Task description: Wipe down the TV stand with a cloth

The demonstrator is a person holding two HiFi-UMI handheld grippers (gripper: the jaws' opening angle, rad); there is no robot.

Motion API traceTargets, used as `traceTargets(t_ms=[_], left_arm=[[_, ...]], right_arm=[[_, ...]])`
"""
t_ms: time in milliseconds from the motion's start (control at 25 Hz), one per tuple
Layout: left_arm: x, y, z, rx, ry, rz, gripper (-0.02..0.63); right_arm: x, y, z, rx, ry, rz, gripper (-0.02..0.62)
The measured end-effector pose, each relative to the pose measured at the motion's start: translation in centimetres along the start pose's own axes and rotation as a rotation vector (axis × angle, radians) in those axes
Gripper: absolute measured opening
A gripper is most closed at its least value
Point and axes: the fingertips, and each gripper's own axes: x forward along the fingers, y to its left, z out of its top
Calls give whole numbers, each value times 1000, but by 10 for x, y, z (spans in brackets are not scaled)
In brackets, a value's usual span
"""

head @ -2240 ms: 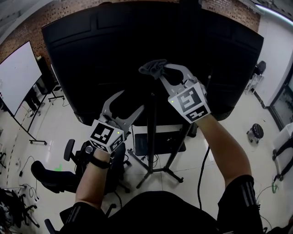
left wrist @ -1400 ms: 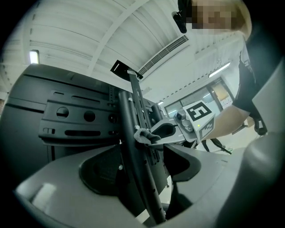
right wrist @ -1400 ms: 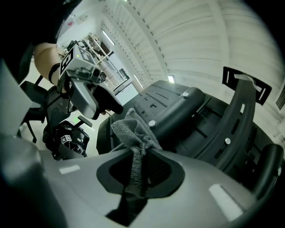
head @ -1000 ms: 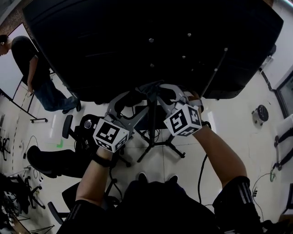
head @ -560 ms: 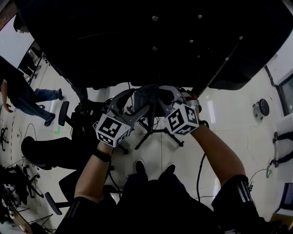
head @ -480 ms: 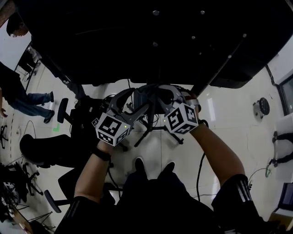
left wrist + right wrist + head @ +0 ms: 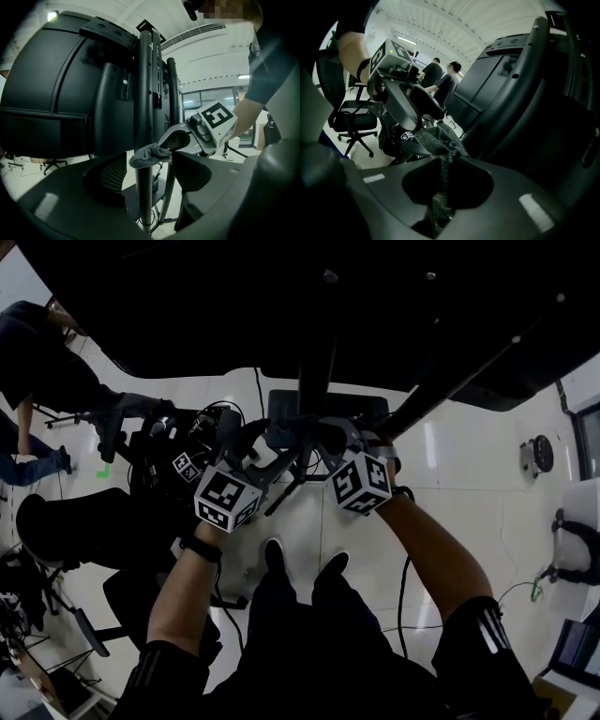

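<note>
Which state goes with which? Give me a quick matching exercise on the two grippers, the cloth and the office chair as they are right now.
1 left gripper
2 right gripper
3 cloth
4 office chair

a grey, against the stand pole
b standing on the floor, off to the side
c shut on the cloth
d open, pole between its jaws

Pairs: 1-d, 2-c, 3-a, 4-b.

Dim, contrasty, TV stand (image 7: 314, 362) near-black against glaring floor (image 7: 469, 456), strip light (image 7: 405, 40) overhead (fisheye-dark corners), foreground soft
</note>
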Motion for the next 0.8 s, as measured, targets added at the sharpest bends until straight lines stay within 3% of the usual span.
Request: traceTargets(t_ms=[800], left_arm=[[57, 6, -183, -118, 182, -13, 328]], right_arm=[[95, 105, -137, 147, 105, 85, 41]])
